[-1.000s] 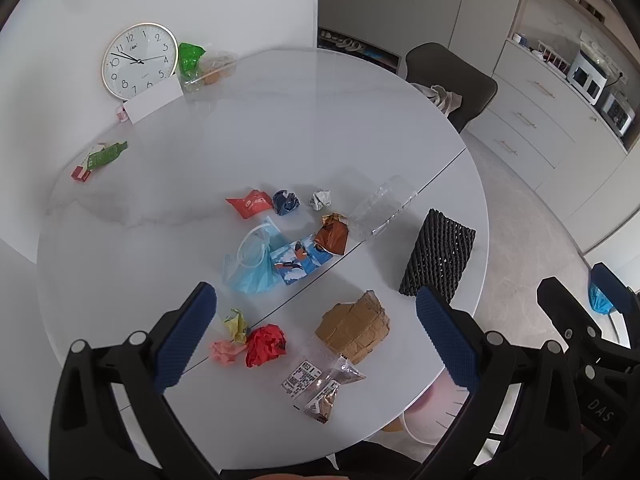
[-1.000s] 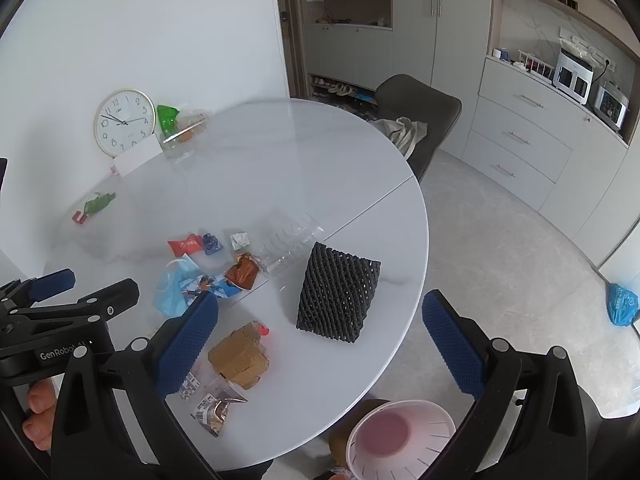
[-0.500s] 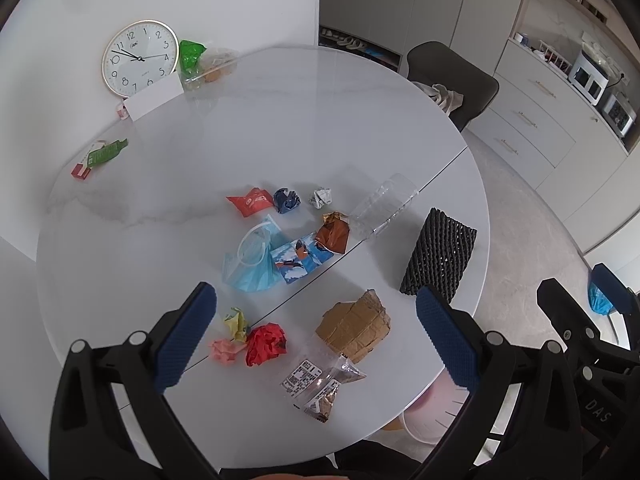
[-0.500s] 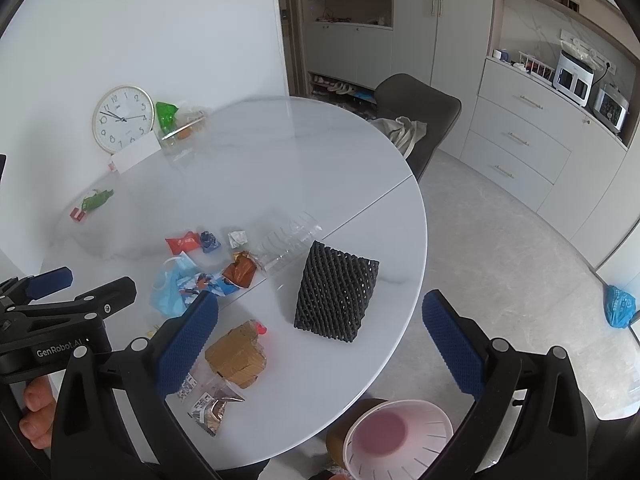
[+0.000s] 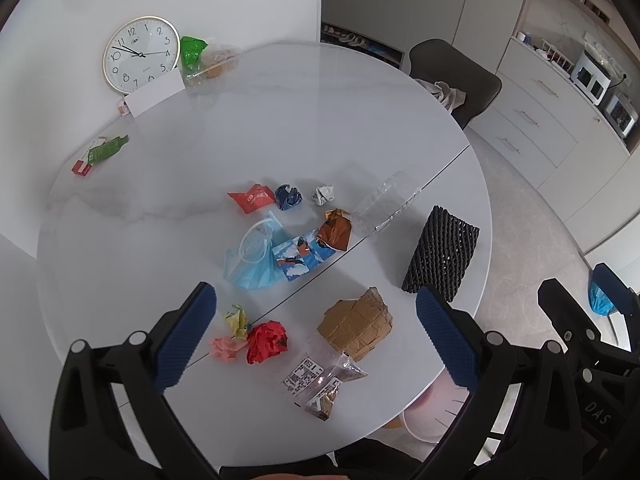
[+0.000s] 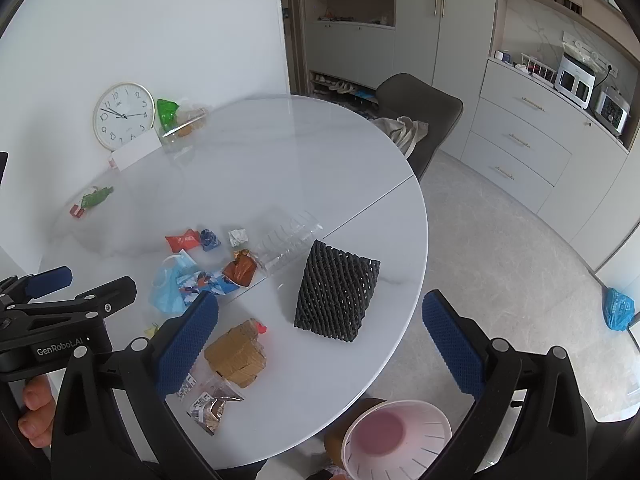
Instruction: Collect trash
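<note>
The left gripper (image 5: 316, 334) hangs over the round white desk (image 5: 320, 112), fingers wide apart and holding nothing. Trash sits mid-desk: a blue face mask (image 5: 252, 264), a red paper ball (image 5: 267, 341), brown cardboard (image 5: 356, 326), black foam net (image 5: 442, 254). The right gripper (image 6: 320, 338) is wide apart and empty too, above a pink bin (image 6: 396, 440) near the desk's edge.

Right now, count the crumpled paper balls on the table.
5: blue ball and white ball mid-table; yellow ball, pink ball and red ball near the front edge. The left gripper may hide more.
</note>
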{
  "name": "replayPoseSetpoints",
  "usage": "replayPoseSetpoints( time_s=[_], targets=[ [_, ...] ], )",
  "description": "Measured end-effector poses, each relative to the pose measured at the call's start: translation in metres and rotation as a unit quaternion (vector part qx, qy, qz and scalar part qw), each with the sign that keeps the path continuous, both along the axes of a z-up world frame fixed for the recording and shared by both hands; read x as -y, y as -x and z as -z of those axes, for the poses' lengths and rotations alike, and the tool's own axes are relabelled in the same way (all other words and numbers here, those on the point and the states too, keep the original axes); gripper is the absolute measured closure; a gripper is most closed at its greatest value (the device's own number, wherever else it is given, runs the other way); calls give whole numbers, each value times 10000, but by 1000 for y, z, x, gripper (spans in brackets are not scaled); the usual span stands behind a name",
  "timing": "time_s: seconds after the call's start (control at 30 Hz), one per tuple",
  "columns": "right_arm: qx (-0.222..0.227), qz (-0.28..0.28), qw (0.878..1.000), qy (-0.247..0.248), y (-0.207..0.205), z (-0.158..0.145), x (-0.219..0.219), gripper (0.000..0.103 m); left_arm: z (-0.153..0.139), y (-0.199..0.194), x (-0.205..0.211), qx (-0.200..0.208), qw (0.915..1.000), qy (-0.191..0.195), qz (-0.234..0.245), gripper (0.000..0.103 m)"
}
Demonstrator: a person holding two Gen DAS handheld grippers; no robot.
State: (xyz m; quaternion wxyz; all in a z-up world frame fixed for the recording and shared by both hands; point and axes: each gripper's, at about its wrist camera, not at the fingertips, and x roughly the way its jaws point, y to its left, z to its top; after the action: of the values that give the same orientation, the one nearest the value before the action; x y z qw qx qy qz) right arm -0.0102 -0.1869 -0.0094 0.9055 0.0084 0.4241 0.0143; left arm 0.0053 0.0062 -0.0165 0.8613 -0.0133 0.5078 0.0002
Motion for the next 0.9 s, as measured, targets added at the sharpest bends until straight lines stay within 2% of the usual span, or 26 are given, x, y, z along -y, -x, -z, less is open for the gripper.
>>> replayPoseSetpoints(
  time_s=[0.9],
  targets=[
    [-18, -24, 10000, 54, 0, 1, -2, 2, -2, -1, -2, -38, 10000, 3, 7, 7]
  ],
)
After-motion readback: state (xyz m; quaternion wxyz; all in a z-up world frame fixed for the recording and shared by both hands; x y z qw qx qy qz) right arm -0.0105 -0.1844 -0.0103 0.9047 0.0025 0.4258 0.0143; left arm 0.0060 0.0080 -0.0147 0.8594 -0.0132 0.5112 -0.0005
